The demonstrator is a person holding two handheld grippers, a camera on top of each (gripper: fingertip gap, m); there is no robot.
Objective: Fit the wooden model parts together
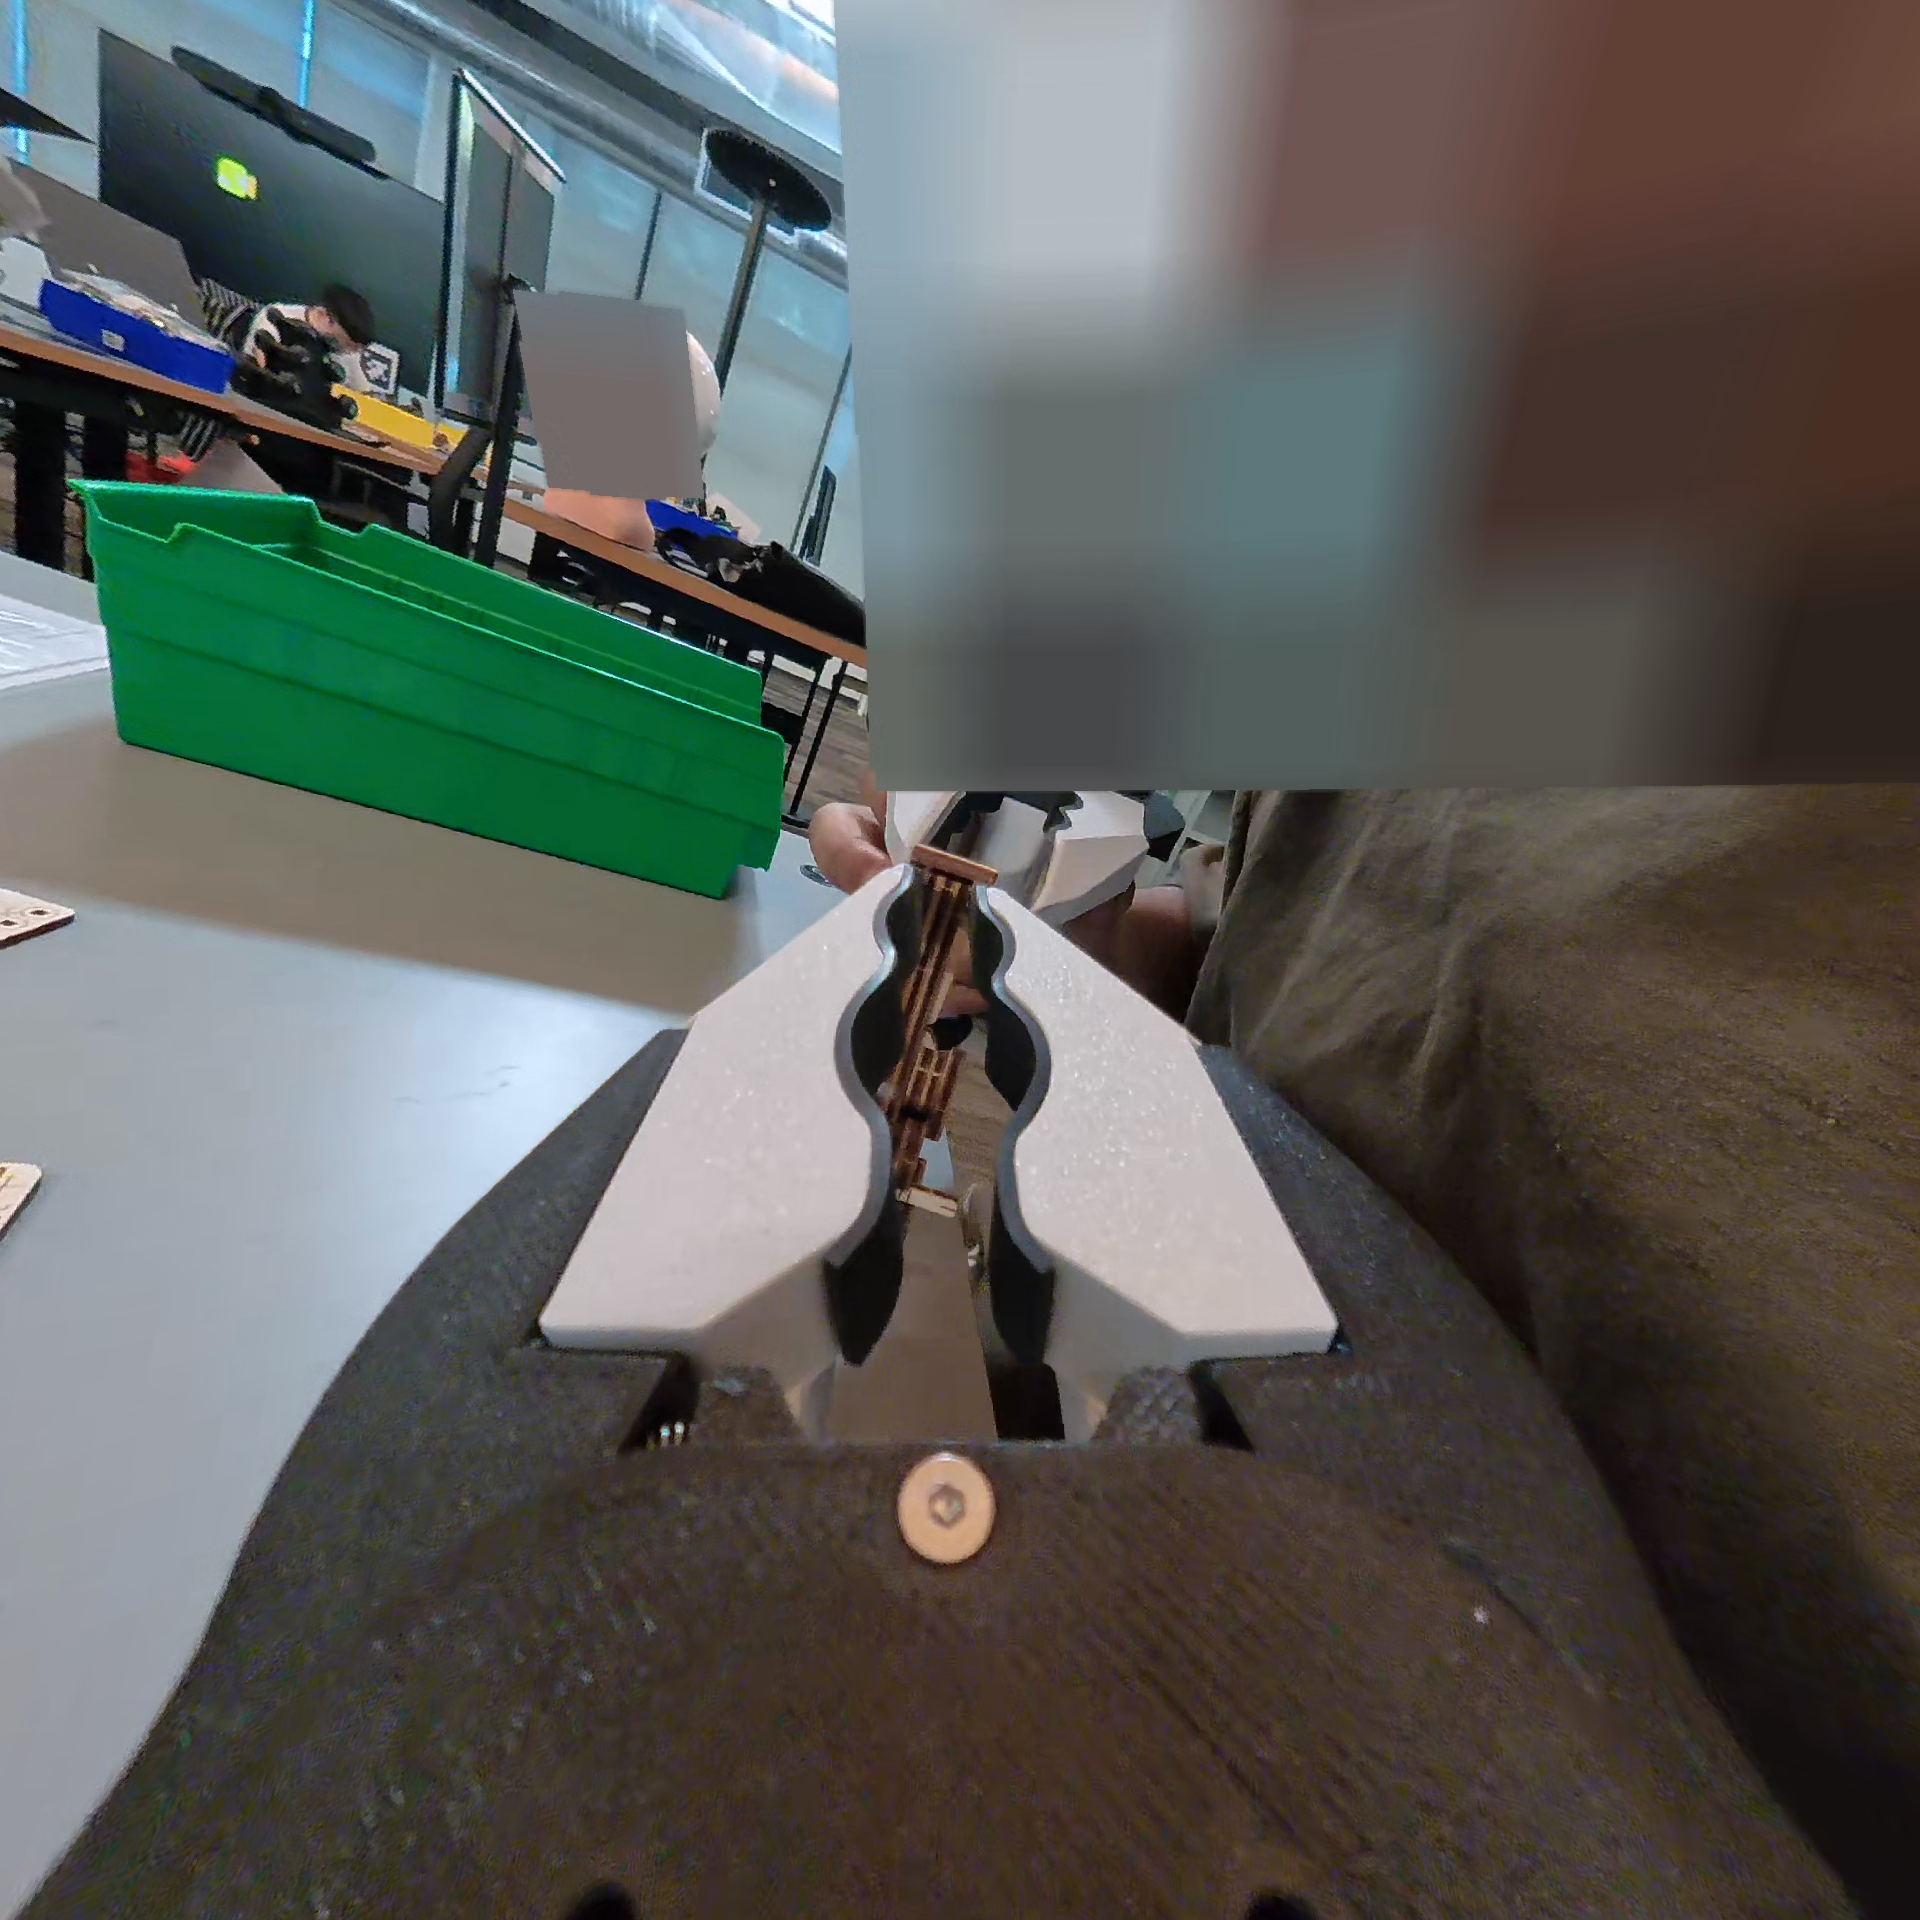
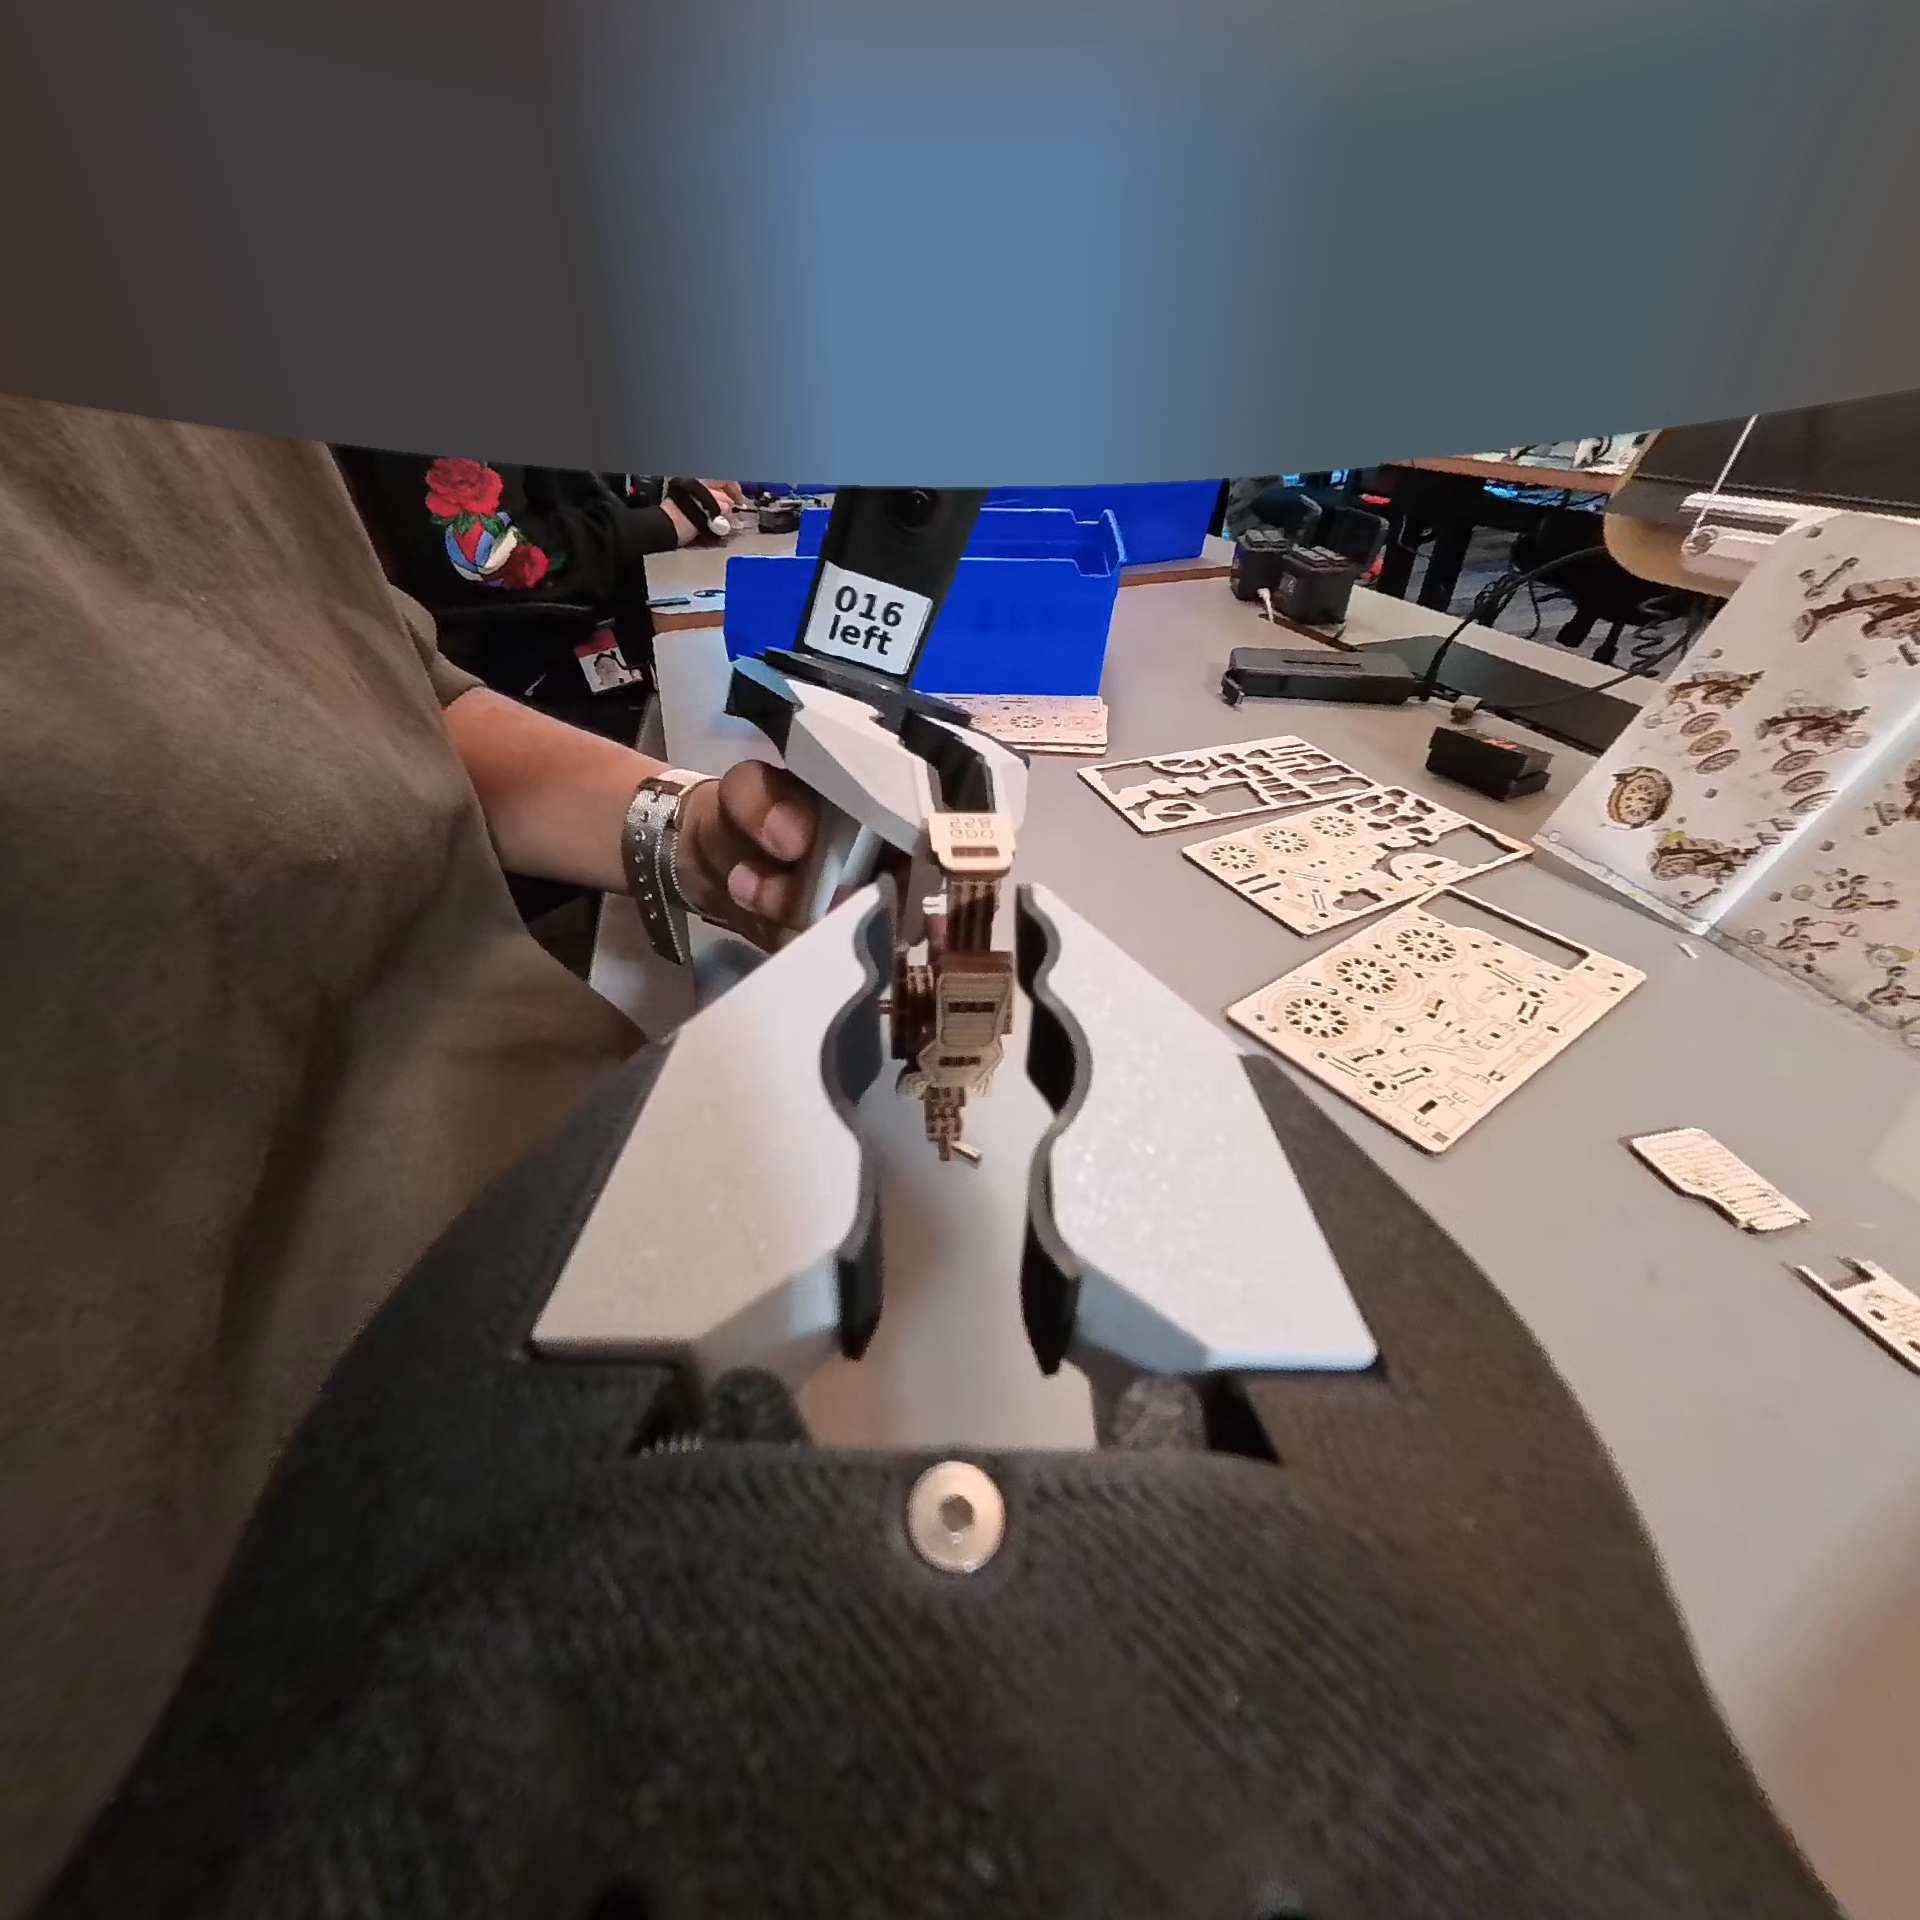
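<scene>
A small wooden model assembly (image 1: pixel 925 1039) of stacked laser-cut parts is clamped between the fingers of my left gripper (image 1: pixel 940 894), which is shut on it. In the right wrist view the left gripper (image 2: pixel 961 831) comes in from above and holds the assembly (image 2: pixel 956 997) by its top. My right gripper (image 2: pixel 956 909) has its jaws either side of the hanging assembly, with a small gap showing at the tips. The right gripper's white fingers (image 1: pixel 1081 852) show just beyond the left one. Both are held above the grey table's (image 1: pixel 260 1143) edge, close to the person's body.
Several flat wooden part sheets (image 2: pixel 1434 1018) lie on the table to the right, with an instruction sheet (image 2: pixel 1787 748) propped behind them. Small loose pieces (image 2: pixel 1714 1179) lie nearer. A blue bin (image 2: pixel 1018 613) stands behind, and a green bin (image 1: pixel 436 707) on the left. The person's olive-shirted torso (image 2: pixel 208 831) is close by.
</scene>
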